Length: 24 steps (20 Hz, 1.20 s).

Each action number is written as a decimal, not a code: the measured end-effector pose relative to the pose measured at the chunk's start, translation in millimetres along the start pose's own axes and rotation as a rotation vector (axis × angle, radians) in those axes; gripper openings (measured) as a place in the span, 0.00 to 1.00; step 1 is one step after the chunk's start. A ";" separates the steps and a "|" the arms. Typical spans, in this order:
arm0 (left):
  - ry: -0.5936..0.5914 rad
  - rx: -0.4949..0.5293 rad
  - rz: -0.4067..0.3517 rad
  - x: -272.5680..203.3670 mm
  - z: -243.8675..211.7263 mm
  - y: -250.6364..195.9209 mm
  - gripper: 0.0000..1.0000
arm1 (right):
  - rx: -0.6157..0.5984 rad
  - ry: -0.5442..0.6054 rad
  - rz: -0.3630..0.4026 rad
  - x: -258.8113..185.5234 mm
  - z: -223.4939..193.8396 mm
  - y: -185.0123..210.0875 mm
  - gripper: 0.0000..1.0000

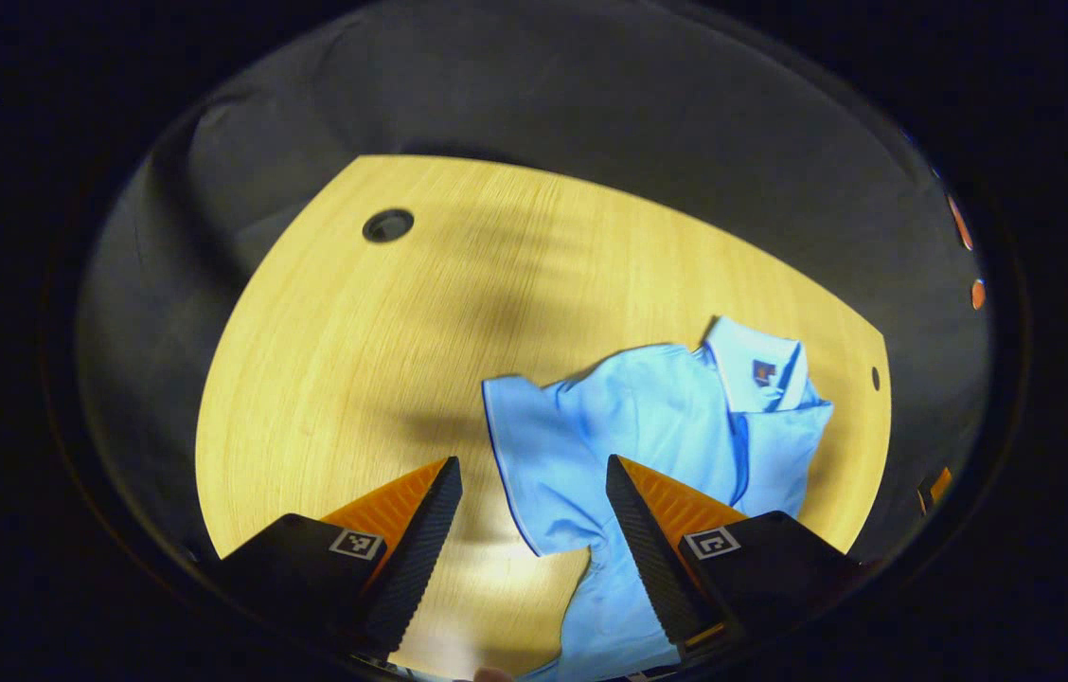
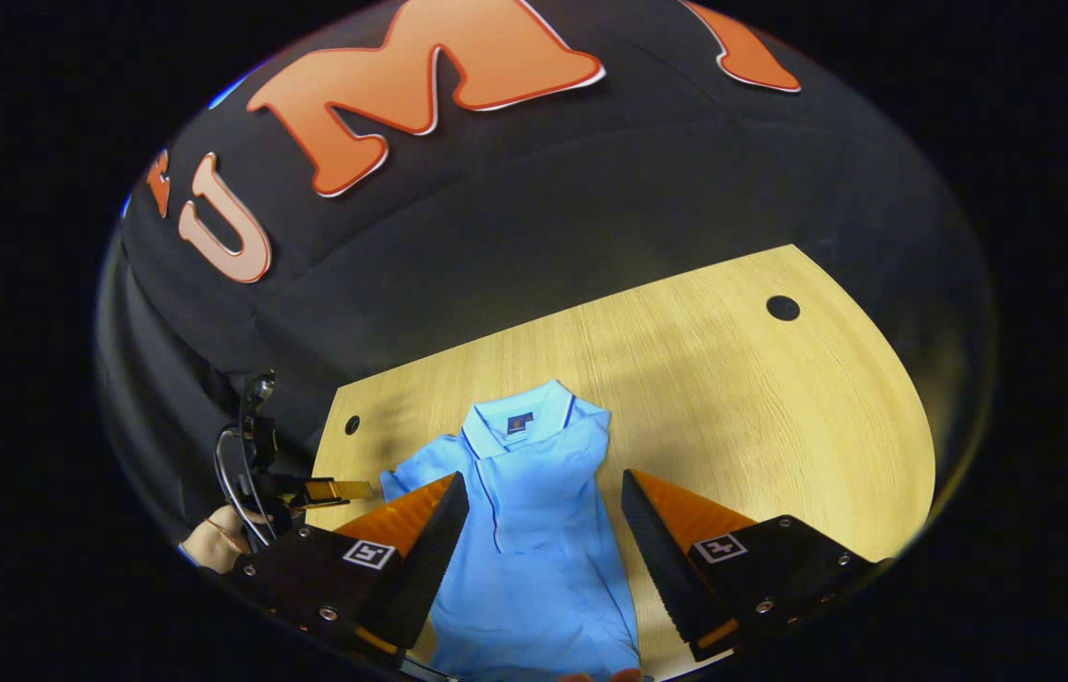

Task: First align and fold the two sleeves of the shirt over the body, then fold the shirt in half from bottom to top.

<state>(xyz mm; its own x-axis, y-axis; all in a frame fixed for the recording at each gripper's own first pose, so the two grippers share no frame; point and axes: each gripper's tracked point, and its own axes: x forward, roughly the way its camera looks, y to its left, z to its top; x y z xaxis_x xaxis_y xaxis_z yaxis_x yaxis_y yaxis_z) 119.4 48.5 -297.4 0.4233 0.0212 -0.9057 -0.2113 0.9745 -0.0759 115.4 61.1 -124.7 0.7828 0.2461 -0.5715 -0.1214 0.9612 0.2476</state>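
A light blue polo shirt (image 1: 657, 417) lies flat on the wooden table (image 1: 354, 360), collar (image 1: 761, 369) toward the far side. One short sleeve (image 1: 529, 445) is spread out sideways, and my left gripper (image 1: 531, 464) hovers open just above it, with nothing held. In the right gripper view the shirt (image 2: 534, 530) runs lengthwise between the fingers of my open right gripper (image 2: 543, 476), which hangs above its body. The shirt's right edge (image 2: 605, 474) looks folded in over the body there. The spread sleeve (image 2: 401, 485) lies at the left, close to the left gripper (image 2: 345, 491) and the hand (image 2: 212, 540) holding it.
The table has a large round cable hole (image 1: 388, 224) and a small hole (image 1: 876, 378) beside the collar. Bare wood stretches to the left of the shirt in the left gripper view and to its right (image 2: 780, 455) in the right gripper view. Black cloth walls surround the table.
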 end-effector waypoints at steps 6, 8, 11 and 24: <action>0.094 -0.060 0.086 31.8 -14.8 17.6 1.00 | 0.049 0.029 -0.022 -0.9 -9.6 -36.7 0.98; 0.109 -0.070 0.105 36.0 -16.3 21.8 0.99 | 0.061 0.029 -0.023 -2.3 -9.4 -41.0 0.98; 0.114 -0.059 0.134 42.0 -20.1 27.1 1.00 | 0.074 0.028 -0.025 -1.7 -9.2 -46.6 0.98; 0.080 0.009 0.147 52.2 -19.2 2.0 0.11 | 0.088 0.040 -0.047 1.4 -23.5 -65.7 0.98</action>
<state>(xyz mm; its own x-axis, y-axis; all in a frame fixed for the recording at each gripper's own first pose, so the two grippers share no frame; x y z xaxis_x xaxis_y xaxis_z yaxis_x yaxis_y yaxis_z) 124.1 47.2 -352.8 0.3167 0.1464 -0.9372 -0.2575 0.9642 0.0636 110.1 1.2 -160.1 0.7609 0.2077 -0.6147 -0.0301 0.9577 0.2862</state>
